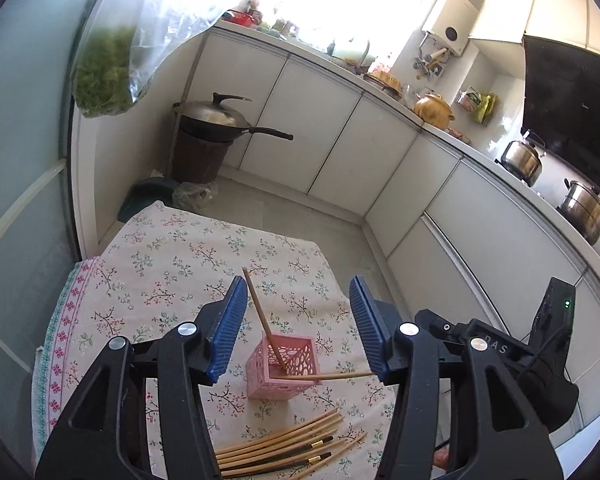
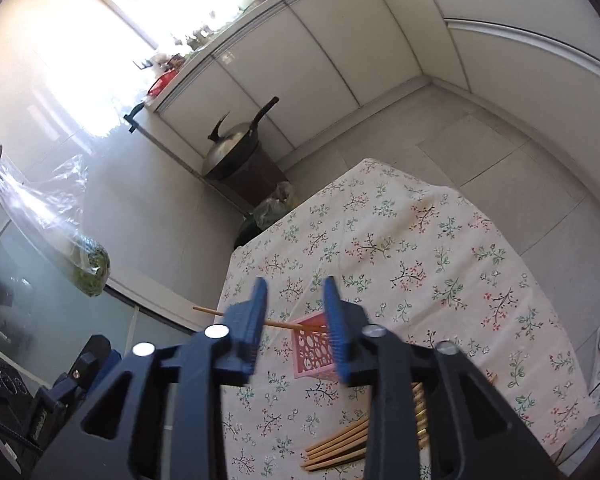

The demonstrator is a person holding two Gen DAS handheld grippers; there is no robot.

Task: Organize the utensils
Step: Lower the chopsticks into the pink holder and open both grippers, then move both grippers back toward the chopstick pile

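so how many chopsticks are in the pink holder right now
2. One chopstick leans up toward the left gripper's left finger; the other chopstick tips out low to the right of the pink holder.

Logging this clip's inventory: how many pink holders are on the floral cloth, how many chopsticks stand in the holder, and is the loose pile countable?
Pink holder: 1
Chopsticks in the holder: 2, one leaning up and away, one tipped nearly level over the rim
Loose chopsticks on the tablecloth: a pile, overlapping and partly hidden, no exact count
Total countable: 3
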